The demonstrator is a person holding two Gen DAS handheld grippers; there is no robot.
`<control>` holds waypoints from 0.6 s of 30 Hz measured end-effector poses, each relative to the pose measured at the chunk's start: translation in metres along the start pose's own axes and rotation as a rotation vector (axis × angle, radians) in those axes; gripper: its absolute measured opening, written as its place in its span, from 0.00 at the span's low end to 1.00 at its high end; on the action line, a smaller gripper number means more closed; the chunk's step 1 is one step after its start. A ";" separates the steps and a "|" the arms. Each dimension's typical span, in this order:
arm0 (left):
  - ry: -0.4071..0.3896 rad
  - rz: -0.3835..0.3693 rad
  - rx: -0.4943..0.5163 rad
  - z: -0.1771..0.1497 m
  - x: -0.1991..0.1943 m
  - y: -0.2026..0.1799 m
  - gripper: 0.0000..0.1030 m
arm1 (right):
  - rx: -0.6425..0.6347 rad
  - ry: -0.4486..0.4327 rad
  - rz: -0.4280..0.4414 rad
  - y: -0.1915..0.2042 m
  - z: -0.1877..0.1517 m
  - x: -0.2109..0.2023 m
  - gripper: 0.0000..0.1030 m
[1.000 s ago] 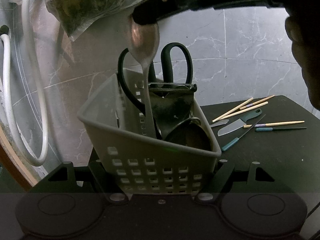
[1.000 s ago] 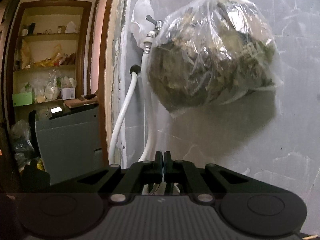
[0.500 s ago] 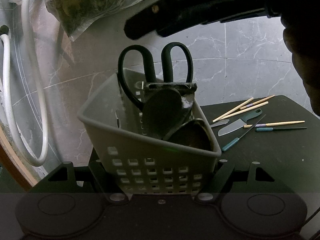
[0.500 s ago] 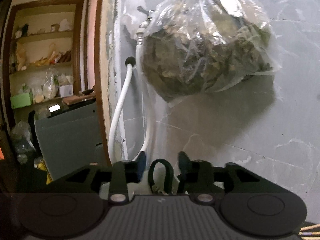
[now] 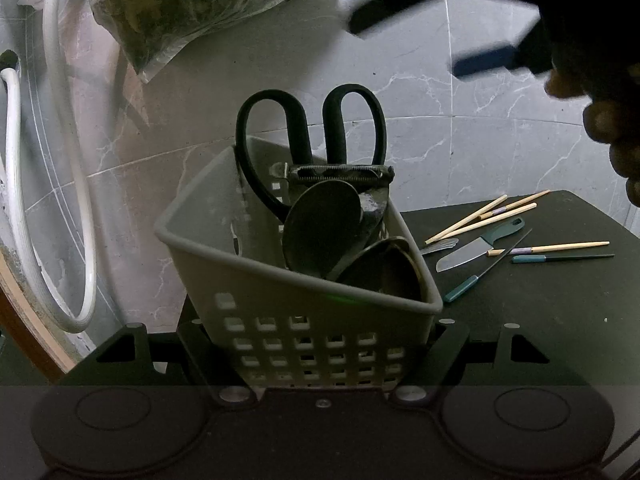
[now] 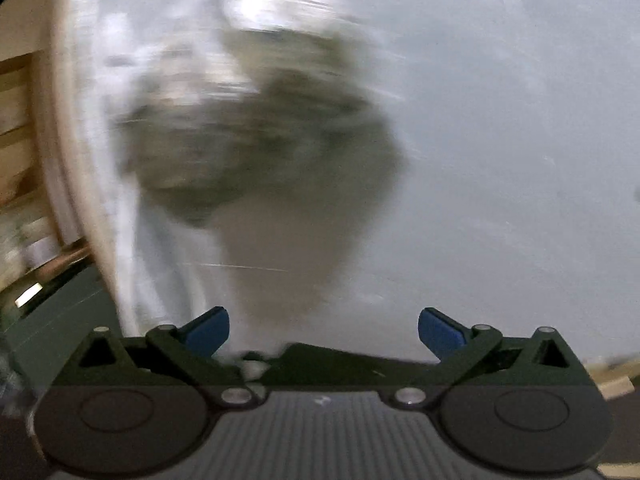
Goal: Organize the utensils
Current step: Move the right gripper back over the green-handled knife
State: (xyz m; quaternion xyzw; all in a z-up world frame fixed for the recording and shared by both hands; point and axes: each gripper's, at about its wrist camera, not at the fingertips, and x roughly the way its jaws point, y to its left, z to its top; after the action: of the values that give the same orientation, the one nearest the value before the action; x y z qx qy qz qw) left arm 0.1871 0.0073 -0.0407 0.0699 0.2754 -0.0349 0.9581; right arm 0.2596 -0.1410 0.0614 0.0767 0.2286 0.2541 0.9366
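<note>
The right wrist view was smeared; only a hanging bag [image 6: 256, 120] showed. The right gripper [image 6: 324, 330] was opening, nothing between its pads. The left gripper [image 5: 320, 344] clenched the grey basket [image 5: 224, 264], holding scissors [image 5: 312, 128] and spoons [image 5: 320, 232]. At three o'clock lay chopsticks [image 5: 484, 216] and a knife [image 5: 464, 254].

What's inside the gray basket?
In the gray basket: black-handled scissors, a peeler and two spoons. Their lower ends are hidden by its wall.
</note>
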 end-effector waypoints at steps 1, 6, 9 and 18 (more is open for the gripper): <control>0.000 0.000 0.000 0.000 0.000 0.000 0.76 | 0.038 0.027 -0.057 -0.009 0.000 0.004 1.00; 0.000 0.000 0.000 0.000 0.000 0.000 0.76 | 0.183 0.204 -0.297 -0.052 -0.008 0.024 1.00; 0.000 0.000 0.000 0.000 0.000 0.000 0.76 | 0.223 0.263 -0.363 -0.072 -0.022 0.030 1.00; 0.001 0.001 0.001 0.000 0.000 0.000 0.76 | 0.277 0.353 -0.463 -0.103 -0.054 0.022 1.00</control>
State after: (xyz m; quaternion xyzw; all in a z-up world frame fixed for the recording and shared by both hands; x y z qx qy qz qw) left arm 0.1867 0.0070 -0.0410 0.0706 0.2757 -0.0347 0.9580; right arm 0.2967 -0.2172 -0.0214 0.1043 0.4315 0.0102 0.8960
